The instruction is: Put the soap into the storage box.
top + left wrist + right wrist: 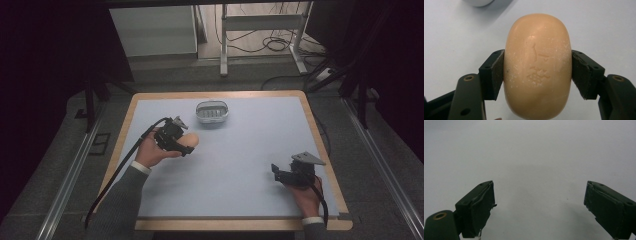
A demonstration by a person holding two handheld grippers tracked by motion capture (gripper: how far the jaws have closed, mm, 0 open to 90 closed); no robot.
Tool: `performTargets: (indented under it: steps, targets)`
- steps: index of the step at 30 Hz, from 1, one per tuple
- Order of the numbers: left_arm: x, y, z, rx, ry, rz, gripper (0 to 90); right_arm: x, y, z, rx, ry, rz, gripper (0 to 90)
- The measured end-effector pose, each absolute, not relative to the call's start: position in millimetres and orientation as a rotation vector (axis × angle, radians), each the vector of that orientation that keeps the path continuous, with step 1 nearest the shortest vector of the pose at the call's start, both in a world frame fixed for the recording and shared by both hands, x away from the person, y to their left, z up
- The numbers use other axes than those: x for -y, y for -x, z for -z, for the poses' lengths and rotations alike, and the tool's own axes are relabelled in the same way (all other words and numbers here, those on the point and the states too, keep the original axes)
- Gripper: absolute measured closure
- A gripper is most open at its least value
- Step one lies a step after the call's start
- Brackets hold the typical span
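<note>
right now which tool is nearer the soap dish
Left. The left tool, shut on the soap, sits just in front of the soap dish, a little to its left. The right tool is open near the table's front right corner, much farther away.

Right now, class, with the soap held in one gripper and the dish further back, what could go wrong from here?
1. The soap is rounded and smooth, and the left gripper pinches it only at its two sides, so it could slip out or twist.
2. The dish is small and sits apart from the soap; a careless release might miss it or nudge it.
3. The right gripper is open over bare table, so nothing steadies the dish.
</note>
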State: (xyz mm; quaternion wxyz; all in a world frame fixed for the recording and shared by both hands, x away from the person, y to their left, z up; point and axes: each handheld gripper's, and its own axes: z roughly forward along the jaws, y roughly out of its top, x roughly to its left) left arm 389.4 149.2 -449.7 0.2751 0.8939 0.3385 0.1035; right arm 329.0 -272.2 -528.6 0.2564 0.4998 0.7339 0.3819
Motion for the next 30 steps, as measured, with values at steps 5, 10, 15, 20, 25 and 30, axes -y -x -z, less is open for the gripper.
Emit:
performTargets:
  steps: [5, 10, 15, 20, 25, 30]
  targets:
    - [-151, -395, 452, -0.925, -2.402, -0.269, 32.8, 272, -329, 529, -1.993, -1.357, -1.035, 9.7]
    - [-154, -400, 453, -0.937, -2.398, -0.27, 32.8, 272, -329, 529, -1.993, -1.356, -1.033, 9.7]
    - [-152, -405, 451, -0.94, -2.397, -0.277, 32.8, 272, -329, 529, -1.994, -1.356, -1.03, 9.7]
    - [-149, -410, 448, -0.932, -2.396, -0.285, 32.8, 272, -329, 529, -1.991, -1.358, -1.033, 9.7]
    - [-147, -414, 446, -0.929, -2.397, -0.287, 32.8, 272, -329, 529, -1.991, -1.359, -1.033, 9.7]
    - [-145, -417, 443, -0.93, -2.394, -0.293, 32.8, 272, -329, 529, -1.991, -1.36, -1.031, 9.7]
